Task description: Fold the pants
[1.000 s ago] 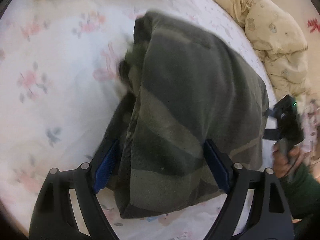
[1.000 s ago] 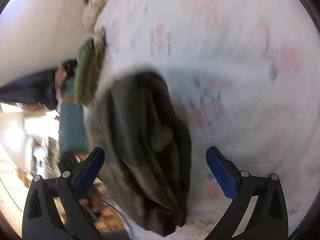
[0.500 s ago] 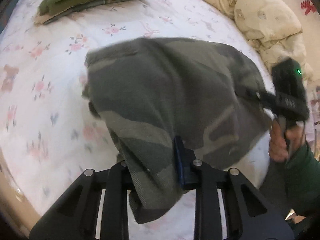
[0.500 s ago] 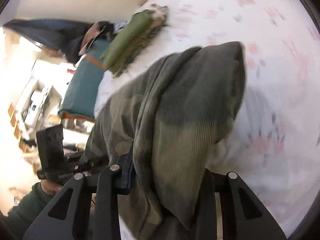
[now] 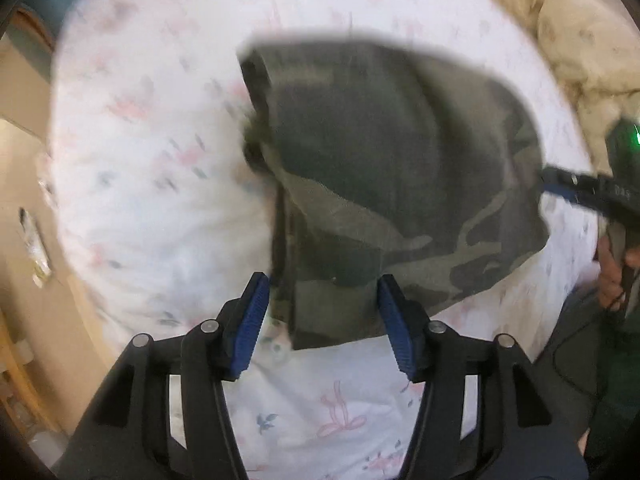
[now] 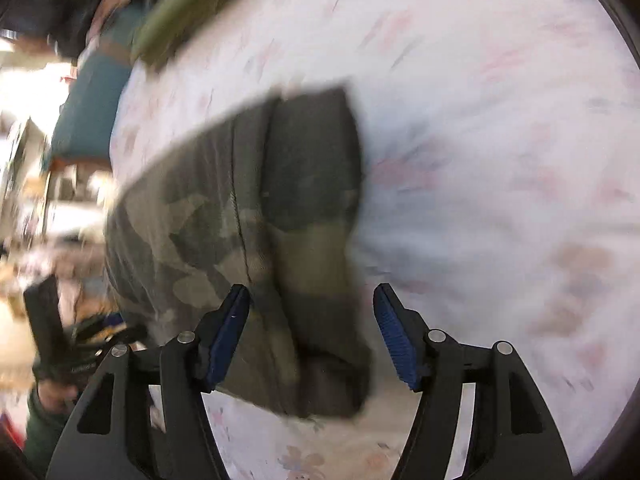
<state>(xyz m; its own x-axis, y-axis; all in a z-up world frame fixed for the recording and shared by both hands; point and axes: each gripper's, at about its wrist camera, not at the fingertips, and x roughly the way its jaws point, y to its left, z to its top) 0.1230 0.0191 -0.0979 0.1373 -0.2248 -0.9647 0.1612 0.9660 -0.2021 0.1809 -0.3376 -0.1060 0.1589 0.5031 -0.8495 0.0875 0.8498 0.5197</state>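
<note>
Because the camouflage pants [image 5: 400, 184] look soft and floppy on the bed [image 5: 160, 200], grab a thick folded edge; the left tool [image 5: 320, 320] and right tool [image 6: 310, 332] are both spread apart.

a white bedsheet [image 5: 152, 184] printed with pink bows and small grey-blue sprigs covers the bed. a rumpled cream quilt [image 5: 580, 36] with a faint bear print is heaped at the sheet's far right edge. in the right wrist view, a blurred stack of folded olive-green clothes [image 6: 180, 12] lies near the sheet's far left edge, and beyond it stands a teal cushioned piece of furniture [image 6: 90, 100]. a bright, cluttered room [image 6: 36, 184] shows past that, too blurred to make out.
</note>
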